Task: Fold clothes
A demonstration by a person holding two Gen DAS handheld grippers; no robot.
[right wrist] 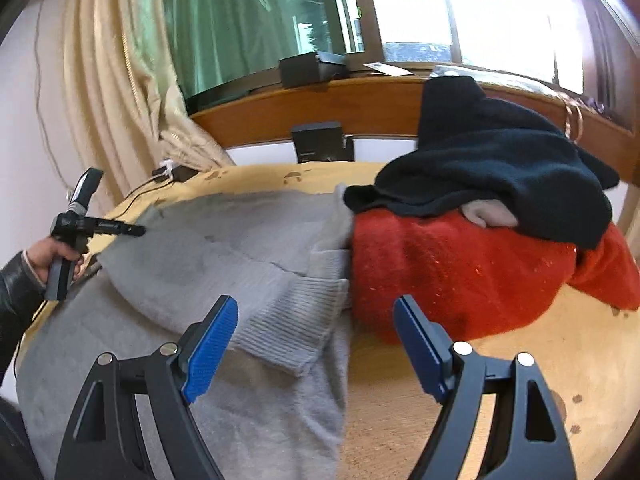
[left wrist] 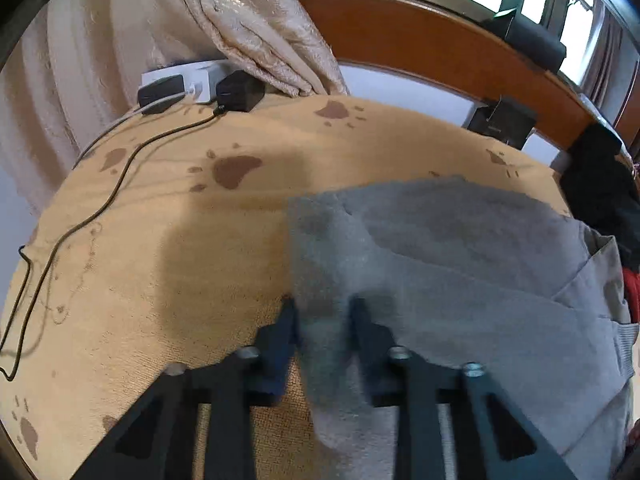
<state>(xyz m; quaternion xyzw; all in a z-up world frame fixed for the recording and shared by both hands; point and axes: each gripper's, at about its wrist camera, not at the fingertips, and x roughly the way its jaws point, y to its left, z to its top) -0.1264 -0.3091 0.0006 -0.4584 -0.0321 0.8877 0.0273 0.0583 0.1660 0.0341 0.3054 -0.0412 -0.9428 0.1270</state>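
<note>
Daylight enters from the windows [right wrist: 460, 12] at the far side, where the panes are blown out to white glare in both views, while the scene stays evenly and moderately bright. On the tan blanket [left wrist: 160, 272] soft-edged shadows lie near the left gripper [left wrist: 322, 304], whose fingertips and the grey sweater [left wrist: 440, 248] edge by them are smeared with motion blur. Fisheye distortion bows the wooden headboard [right wrist: 304, 104] and bed into curves, and black vignetting cuts the corners of both views.
</note>
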